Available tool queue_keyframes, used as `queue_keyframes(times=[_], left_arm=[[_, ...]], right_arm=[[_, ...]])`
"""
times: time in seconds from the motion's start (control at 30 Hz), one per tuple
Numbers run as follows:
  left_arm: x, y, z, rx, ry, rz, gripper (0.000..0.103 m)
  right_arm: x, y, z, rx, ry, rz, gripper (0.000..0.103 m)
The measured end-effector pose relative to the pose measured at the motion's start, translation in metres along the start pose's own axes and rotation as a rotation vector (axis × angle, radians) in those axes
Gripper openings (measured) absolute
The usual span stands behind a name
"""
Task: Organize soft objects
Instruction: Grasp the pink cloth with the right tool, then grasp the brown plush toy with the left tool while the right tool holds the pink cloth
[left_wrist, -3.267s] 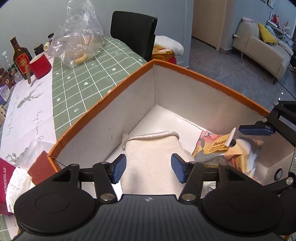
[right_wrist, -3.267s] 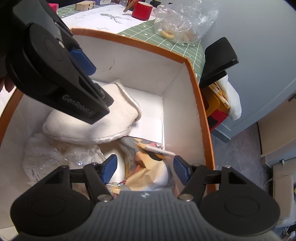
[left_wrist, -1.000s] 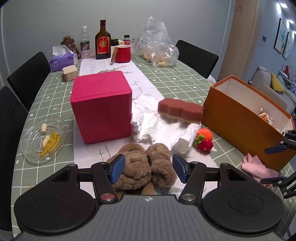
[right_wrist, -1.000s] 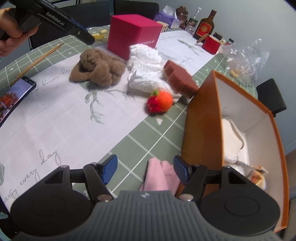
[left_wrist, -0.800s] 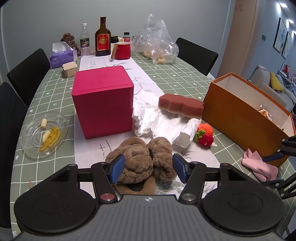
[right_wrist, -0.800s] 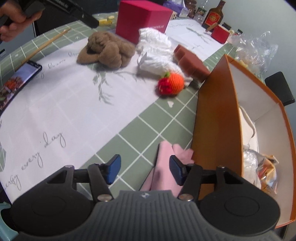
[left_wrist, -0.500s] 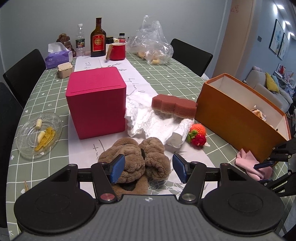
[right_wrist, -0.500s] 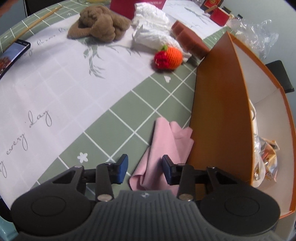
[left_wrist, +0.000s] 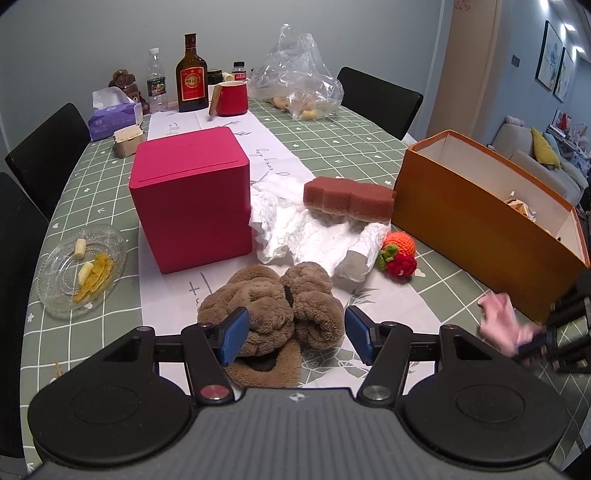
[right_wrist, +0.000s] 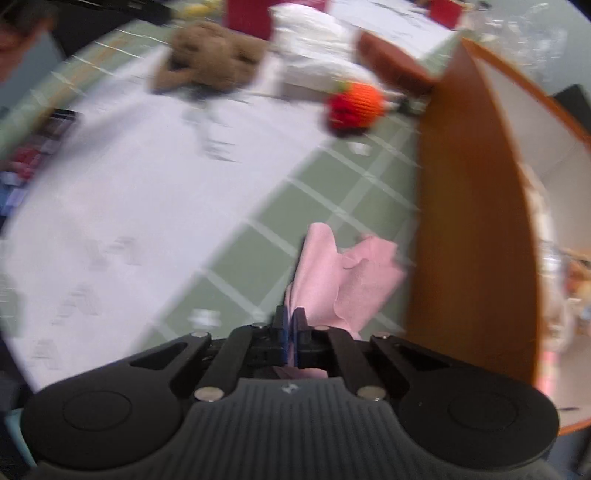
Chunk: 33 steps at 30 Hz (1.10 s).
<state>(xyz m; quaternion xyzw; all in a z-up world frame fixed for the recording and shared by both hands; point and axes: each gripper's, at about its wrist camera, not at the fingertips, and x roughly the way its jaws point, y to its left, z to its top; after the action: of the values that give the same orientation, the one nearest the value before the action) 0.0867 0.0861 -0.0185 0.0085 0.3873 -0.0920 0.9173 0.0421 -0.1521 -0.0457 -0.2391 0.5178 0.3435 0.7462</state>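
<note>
- My right gripper (right_wrist: 291, 325) has its 2 blue pads pressed together on a fold of the pink cloth (right_wrist: 343, 273); the rest of the cloth lies on the green checked tablecloth (right_wrist: 332, 177), just beside the outer wall of the orange box (right_wrist: 469, 206).
- My left gripper (left_wrist: 293, 332) stands about half open with nothing between the pads; it hangs over the brown plush slippers (left_wrist: 273, 299), which lie on the white table runner (left_wrist: 173, 295).
- Readable writing: very little. The runner carries cursive script, too small for me to read. The red label on the brown liquor bottle (left_wrist: 191, 74) and the print on the purple tissue box (left_wrist: 112, 118) are not legible.
- Left wrist view only: magenta cube box (left_wrist: 192, 195), glass dish (left_wrist: 79, 269) with yellow food scraps, red mug (left_wrist: 231, 98), clear plastic bag (left_wrist: 299, 88), water bottle (left_wrist: 156, 86), black chairs (left_wrist: 380, 99), sofa (left_wrist: 535, 162) in the far room. It also catches my right gripper at the frame's right edge with the pink cloth, blurred.
- Right wrist view only: the pinch itself, close up, and a phone (right_wrist: 40, 147) at the left edge. This frame is motion-blurred.
- Both views: brown sponge (left_wrist: 347, 194) on crumpled white plastic bag (left_wrist: 310, 236), knitted strawberry toy (left_wrist: 399, 254) near the orange box.
- Orange box interior: white lining, crumpled packaging inside; details unclear.
</note>
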Motion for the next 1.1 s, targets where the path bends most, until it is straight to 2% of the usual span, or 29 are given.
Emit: queue_keyframes(times=[0.07, 0.13, 0.2, 0.23, 0.27, 0.33, 0.4, 0.47, 0.63, 0.7, 0.8, 0.9, 0.97, 1.03, 1.1], left_arm=[[0.0, 0.001, 0.001, -0.007, -0.001, -0.001, 0.07], [0.001, 0.001, 0.001, -0.007, 0.001, 0.0, 0.07], [0.002, 0.0, 0.001, -0.003, 0.005, 0.002, 0.07], [0.003, -0.001, 0.001, 0.002, 0.008, 0.003, 0.07], [0.004, -0.002, 0.0, 0.008, 0.011, 0.005, 0.07], [0.008, -0.003, -0.001, 0.021, 0.019, 0.013, 0.072], [0.011, -0.004, -0.002, 0.039, 0.03, 0.015, 0.079], [0.015, -0.004, -0.003, 0.057, 0.036, 0.019, 0.081], [0.028, -0.009, -0.007, 0.1, 0.053, 0.031, 0.088], [0.032, -0.012, -0.009, 0.135, 0.044, 0.055, 0.088], [0.04, -0.016, -0.012, 0.201, 0.033, 0.078, 0.088], [0.049, -0.02, -0.015, 0.28, 0.03, 0.124, 0.088], [0.053, -0.022, -0.017, 0.317, 0.024, 0.137, 0.089], [0.056, -0.022, -0.02, 0.33, 0.019, 0.122, 0.089], [0.06, -0.023, -0.022, 0.353, 0.018, 0.127, 0.095]], right_arm=[[-0.003, 0.019, 0.001, -0.045, -0.023, 0.091, 0.0], [-0.006, 0.034, 0.004, -0.089, -0.051, 0.101, 0.0], [-0.008, 0.041, 0.007, -0.12, -0.077, 0.072, 0.002], [-0.009, 0.042, 0.008, -0.134, -0.083, 0.034, 0.009], [-0.008, 0.042, 0.008, -0.153, -0.087, -0.005, 0.033], [-0.008, 0.04, 0.008, -0.158, -0.099, -0.063, 0.059], [-0.008, 0.033, 0.008, -0.126, -0.103, -0.052, 0.061], [-0.007, 0.025, 0.007, -0.077, -0.096, -0.039, 0.071], [0.007, 0.012, 0.004, 0.031, -0.059, -0.019, 0.075], [0.012, 0.006, 0.002, 0.06, -0.052, -0.011, 0.076], [0.014, 0.004, 0.001, 0.079, -0.052, 0.014, 0.068], [0.011, 0.009, 0.002, 0.055, -0.065, 0.035, 0.042], [0.009, 0.011, 0.003, 0.048, -0.067, 0.059, 0.019], [0.009, 0.013, 0.003, 0.042, -0.07, 0.065, 0.018], [0.009, 0.013, 0.002, 0.035, -0.072, 0.065, 0.018]])
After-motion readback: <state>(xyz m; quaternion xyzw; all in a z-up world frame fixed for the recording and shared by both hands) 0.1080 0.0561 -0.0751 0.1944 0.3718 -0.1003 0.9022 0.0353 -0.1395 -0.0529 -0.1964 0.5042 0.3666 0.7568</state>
